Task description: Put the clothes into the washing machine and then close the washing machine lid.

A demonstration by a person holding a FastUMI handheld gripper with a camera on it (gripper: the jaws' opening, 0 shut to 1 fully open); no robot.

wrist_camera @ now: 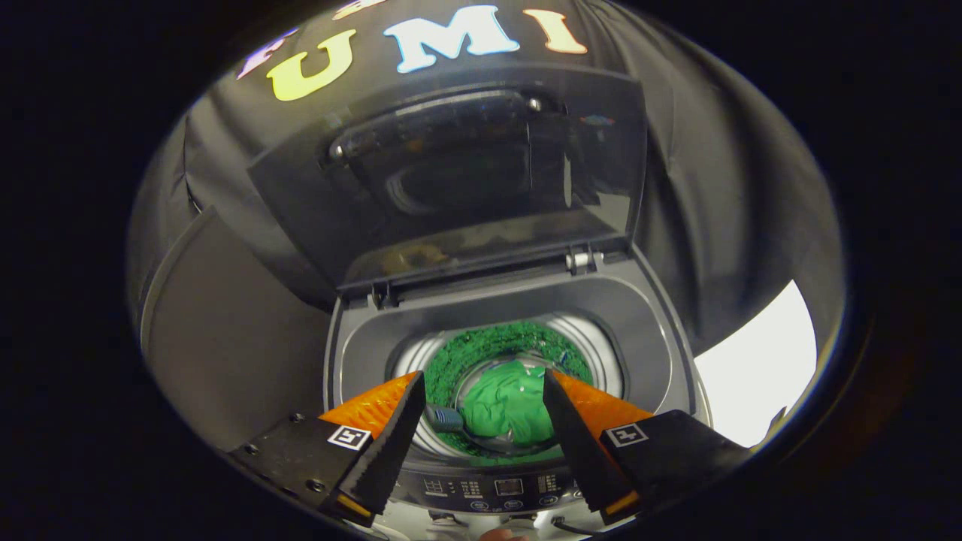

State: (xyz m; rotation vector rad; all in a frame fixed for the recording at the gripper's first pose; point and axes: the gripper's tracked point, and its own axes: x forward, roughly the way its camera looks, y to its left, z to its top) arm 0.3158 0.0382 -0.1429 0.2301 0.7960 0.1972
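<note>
A grey top-loading washing machine (646,330) stands below me with its lid (451,173) raised upright at the back. Down in the steel drum (594,338) lies a bunched green garment (507,409), with a small blue-grey piece (445,418) beside it on the left. My gripper (485,387) hovers above the drum opening, fingers spread wide apart and open, nothing between them. The green garment shows in the gap between the fingers, well below them and apart from them.
The control panel (496,488) runs along the machine's front rim, just under the fingers. A grey panel (218,353) stands to the left of the machine. A bright white patch (759,376) shows to the right. Black cloth hangs behind the lid.
</note>
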